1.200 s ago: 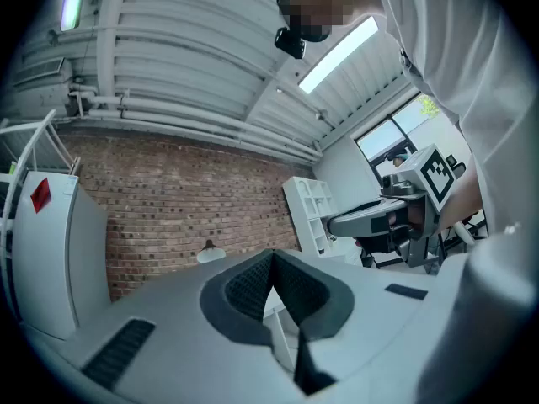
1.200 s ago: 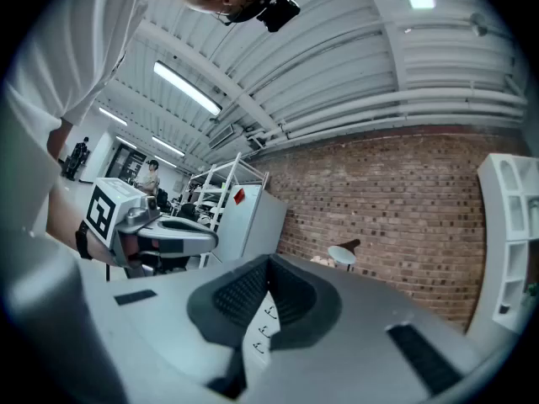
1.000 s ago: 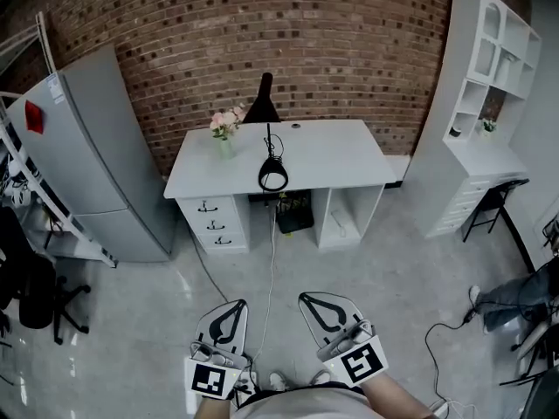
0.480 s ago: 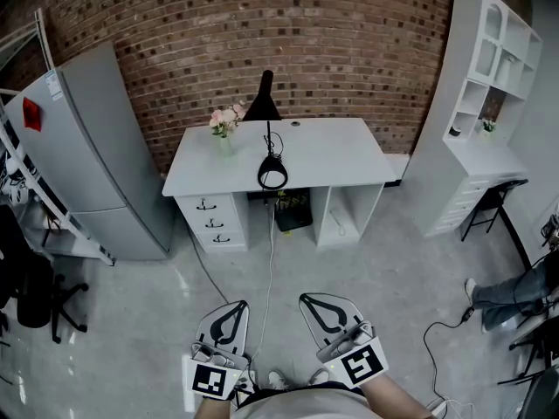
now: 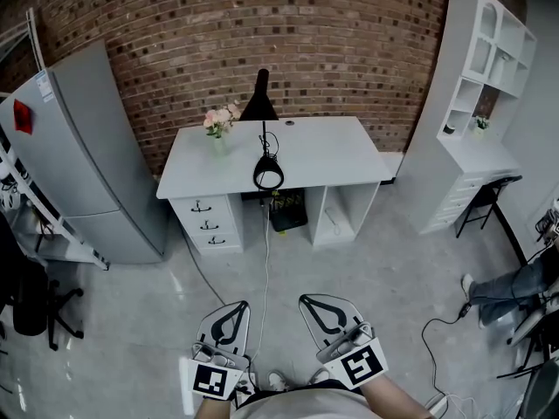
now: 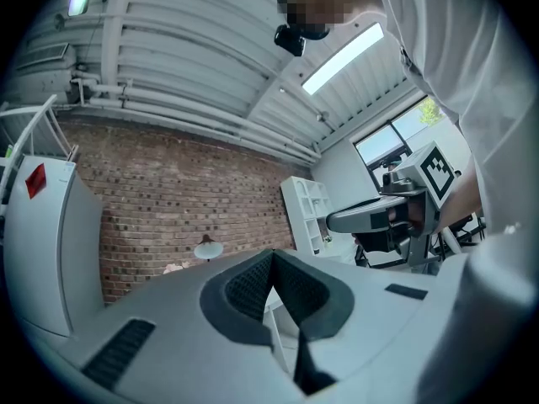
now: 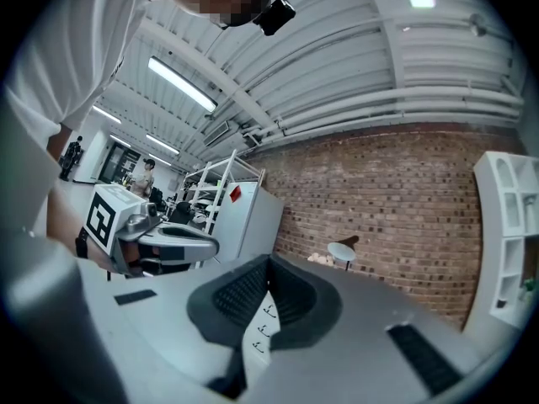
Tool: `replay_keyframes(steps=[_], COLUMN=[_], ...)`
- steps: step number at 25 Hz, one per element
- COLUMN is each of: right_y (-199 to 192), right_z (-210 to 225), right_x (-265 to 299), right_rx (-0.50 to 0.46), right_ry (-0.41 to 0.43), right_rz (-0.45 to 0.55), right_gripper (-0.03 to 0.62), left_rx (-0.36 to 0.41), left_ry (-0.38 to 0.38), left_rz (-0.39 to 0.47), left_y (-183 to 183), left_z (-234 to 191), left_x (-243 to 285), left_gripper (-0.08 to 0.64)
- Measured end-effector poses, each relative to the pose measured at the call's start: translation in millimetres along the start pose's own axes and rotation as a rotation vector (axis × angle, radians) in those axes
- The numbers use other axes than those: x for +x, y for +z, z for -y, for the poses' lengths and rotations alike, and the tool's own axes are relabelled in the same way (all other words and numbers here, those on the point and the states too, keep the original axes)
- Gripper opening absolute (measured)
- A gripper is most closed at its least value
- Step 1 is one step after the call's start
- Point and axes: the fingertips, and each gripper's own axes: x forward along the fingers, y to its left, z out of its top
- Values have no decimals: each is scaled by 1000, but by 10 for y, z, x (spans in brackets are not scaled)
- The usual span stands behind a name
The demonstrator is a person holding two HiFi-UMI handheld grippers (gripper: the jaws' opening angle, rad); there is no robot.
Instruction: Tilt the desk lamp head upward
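The desk lamp stands on the white desk point(image 5: 332, 155) by the brick wall, its black ring-shaped head point(image 5: 268, 175) hanging over the desk's front edge. The lamp head shows small and far off in the left gripper view point(image 6: 207, 249) and in the right gripper view point(image 7: 341, 252). My left gripper point(image 5: 238, 305) and right gripper point(image 5: 307, 299) are held side by side low in the head view, far from the desk and above the floor. Both are shut with nothing between the jaws, as the left gripper point(image 6: 272, 256) and right gripper point(image 7: 269, 261) show in their own views.
A vase of pink flowers point(image 5: 218, 125) stands on the desk's left. A grey fridge point(image 5: 79, 164) is at the left, a white shelf unit point(image 5: 480, 77) and a black chair point(image 5: 489, 208) at the right. A cable point(image 5: 266, 269) runs across the floor. A person's legs point(image 5: 515, 286) show at far right.
The desk and lamp have shifted slightly up and left in the head view. Both grippers stay shut in the same place. The legs at the right have moved a little.
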Motion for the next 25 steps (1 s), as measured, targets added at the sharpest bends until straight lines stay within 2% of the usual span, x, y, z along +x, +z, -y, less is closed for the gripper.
replay_keyframes(steps=[25], right_y=[-90], right_z=[-148], right_x=[250], right_rx=[-28], right_ry=[-42], right_rz=[-47], right_gripper=[17], left_rx=[-51], left_ry=[-61], left_rz=[32], left_y=[-191], left_z=[-252], left_x=[59], left_gripper=[6])
